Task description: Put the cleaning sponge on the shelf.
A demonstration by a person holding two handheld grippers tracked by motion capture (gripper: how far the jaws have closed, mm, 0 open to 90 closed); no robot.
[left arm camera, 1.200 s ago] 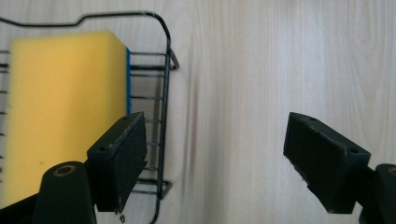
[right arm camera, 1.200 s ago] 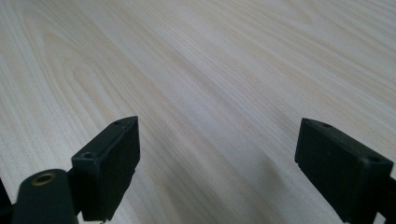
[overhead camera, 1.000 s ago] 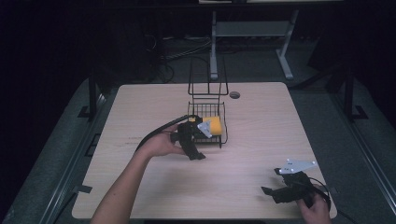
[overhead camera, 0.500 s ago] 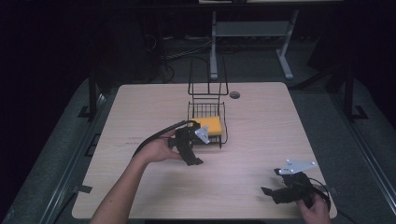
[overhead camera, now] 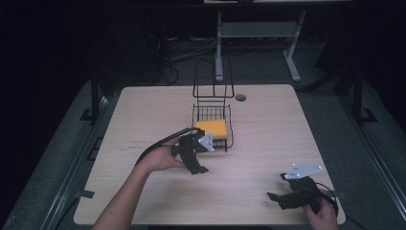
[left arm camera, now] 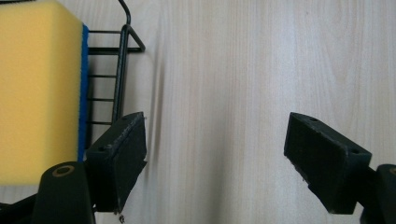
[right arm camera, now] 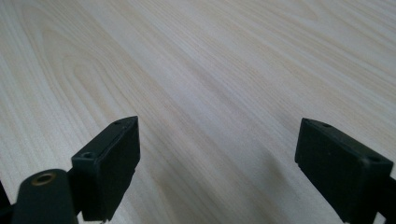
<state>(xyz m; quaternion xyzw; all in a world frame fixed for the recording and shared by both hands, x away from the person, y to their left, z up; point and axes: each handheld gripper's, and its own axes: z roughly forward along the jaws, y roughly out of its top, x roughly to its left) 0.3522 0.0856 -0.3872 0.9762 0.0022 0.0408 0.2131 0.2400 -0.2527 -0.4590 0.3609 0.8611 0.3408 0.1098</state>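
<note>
Left tool [overhead camera: 197, 160] gaping beside wire rack [overhead camera: 229, 125] — yellow sponge [overhead camera: 213, 128] inside

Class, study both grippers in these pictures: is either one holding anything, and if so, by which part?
Nothing is held. The left gripper has its jaws wide apart over bare table, beside the yellow sponge in the wire basket. The right gripper is also open over bare wood.

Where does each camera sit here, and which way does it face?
High view: above the person's side, looking forward and down on the table; both forearms, left gripper and right gripper show.
Left gripper view: rides the left gripper, looking down past its open jaws at the sponge in the wire rack.
Right gripper view: rides the right gripper, facing low across bare wood.
Shared: high and left gripper views both show sponge and rack.
</note>
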